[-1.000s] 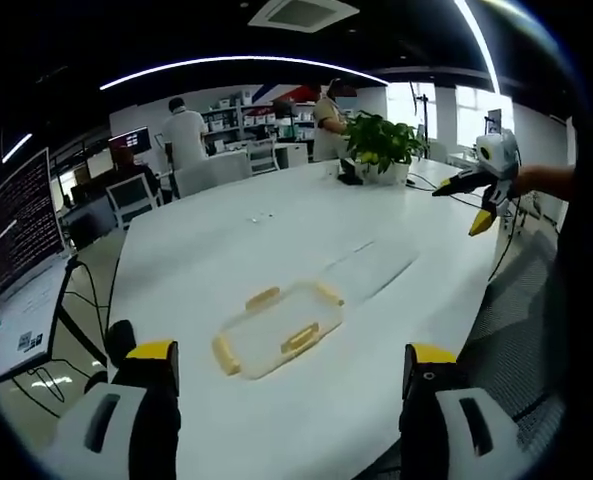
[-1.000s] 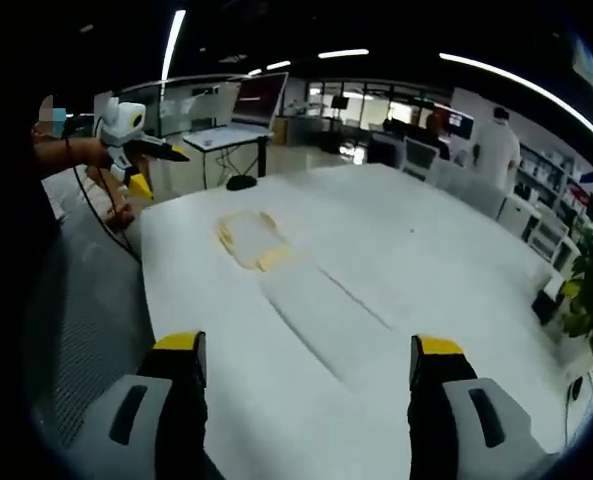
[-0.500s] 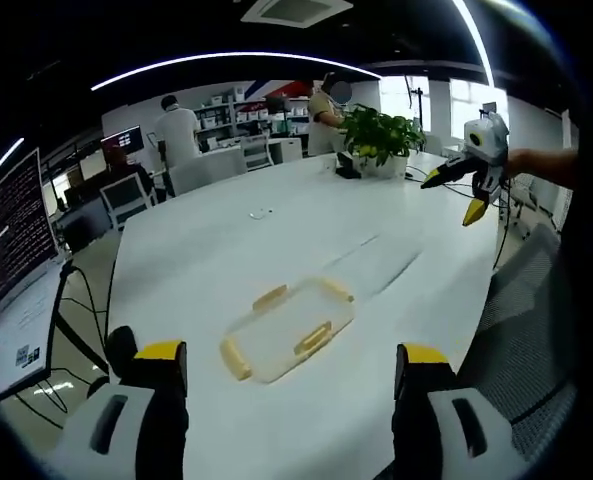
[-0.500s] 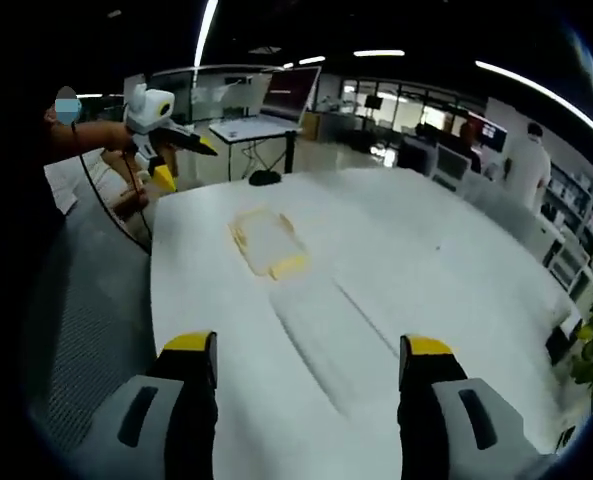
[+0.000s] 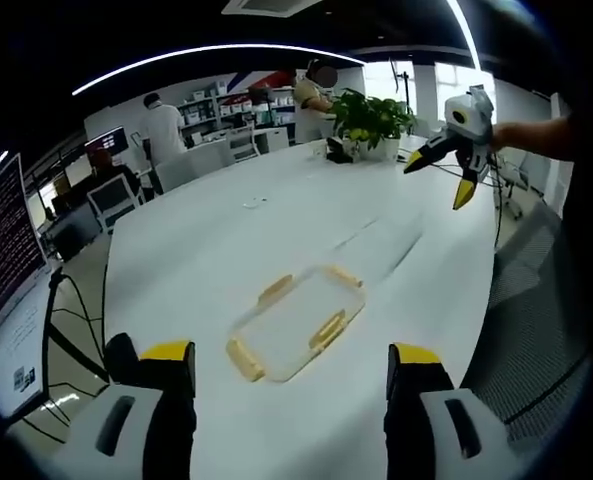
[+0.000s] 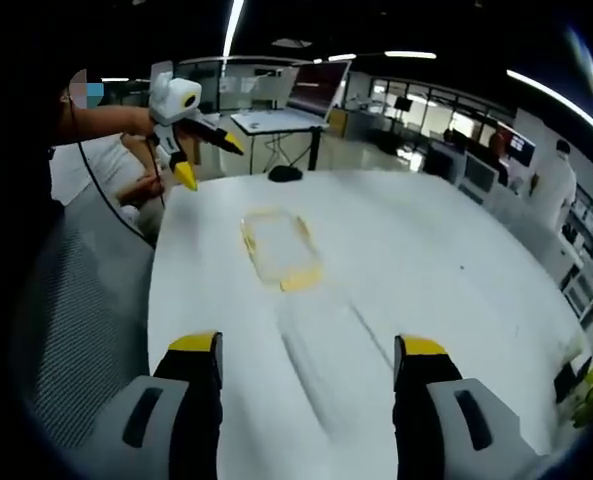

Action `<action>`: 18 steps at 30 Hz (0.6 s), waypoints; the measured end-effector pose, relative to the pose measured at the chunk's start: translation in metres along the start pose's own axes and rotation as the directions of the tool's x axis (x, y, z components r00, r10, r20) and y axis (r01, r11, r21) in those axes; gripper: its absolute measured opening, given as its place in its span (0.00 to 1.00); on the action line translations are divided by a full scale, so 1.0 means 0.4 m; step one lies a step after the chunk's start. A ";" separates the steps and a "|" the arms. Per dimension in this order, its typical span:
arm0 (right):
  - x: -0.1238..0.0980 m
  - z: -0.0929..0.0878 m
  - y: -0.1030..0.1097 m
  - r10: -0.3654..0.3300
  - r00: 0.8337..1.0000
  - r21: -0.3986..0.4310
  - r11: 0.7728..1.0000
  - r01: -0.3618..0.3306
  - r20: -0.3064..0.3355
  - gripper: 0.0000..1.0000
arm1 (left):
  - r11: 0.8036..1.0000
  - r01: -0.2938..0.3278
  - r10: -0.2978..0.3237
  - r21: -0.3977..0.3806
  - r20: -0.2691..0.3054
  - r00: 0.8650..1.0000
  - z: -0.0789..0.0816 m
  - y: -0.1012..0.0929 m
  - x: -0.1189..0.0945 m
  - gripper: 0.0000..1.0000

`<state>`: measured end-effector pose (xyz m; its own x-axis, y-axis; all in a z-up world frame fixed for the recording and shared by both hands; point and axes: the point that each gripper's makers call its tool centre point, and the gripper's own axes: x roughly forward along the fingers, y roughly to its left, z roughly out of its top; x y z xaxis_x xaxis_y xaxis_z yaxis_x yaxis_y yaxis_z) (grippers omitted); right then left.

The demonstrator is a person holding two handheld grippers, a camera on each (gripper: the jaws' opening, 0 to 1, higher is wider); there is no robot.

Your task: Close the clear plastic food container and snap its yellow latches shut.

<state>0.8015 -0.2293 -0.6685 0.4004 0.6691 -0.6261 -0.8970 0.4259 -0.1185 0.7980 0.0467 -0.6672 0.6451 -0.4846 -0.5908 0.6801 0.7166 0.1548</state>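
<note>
Both grippers have come a little nearer to the table since a second ago, and the container looks larger in each view. The left gripper (image 5: 288,362) holds its jaws wide apart with nothing between them, and the right gripper (image 6: 304,352) is spread and empty in the same way.

The clear plastic food container (image 5: 296,321) lies flat on the white table (image 5: 196,260), near the edge, ahead of the left jaws. Its yellow latches (image 5: 327,329) sit along the rim. It seems light, thin and smooth, so it may slide when pushed. I would press on the stiff rim beside a latch, not the flexible middle.
</note>
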 end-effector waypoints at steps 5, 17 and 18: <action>0.031 0.013 -0.002 0.035 0.999 -0.032 0.999 -0.036 -0.014 0.65 | 1.000 0.018 -0.018 0.022 -0.016 1.000 -0.013 0.012 0.014 0.72; 0.102 0.036 -0.011 0.119 0.991 -0.092 0.988 -0.123 -0.056 0.62 | 0.995 0.061 -0.057 0.080 -0.057 0.997 -0.040 0.038 0.050 0.66; 0.106 0.037 -0.010 0.124 0.990 -0.097 0.987 -0.130 -0.060 0.61 | 0.995 0.066 -0.061 0.081 -0.058 0.996 -0.041 0.039 0.052 0.66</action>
<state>0.8249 -0.1939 -0.6831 0.2740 0.6787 -0.6813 -0.9552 0.2745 -0.1107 0.8165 0.0562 -0.6902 0.5809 -0.4979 -0.6439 0.7472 0.6401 0.1791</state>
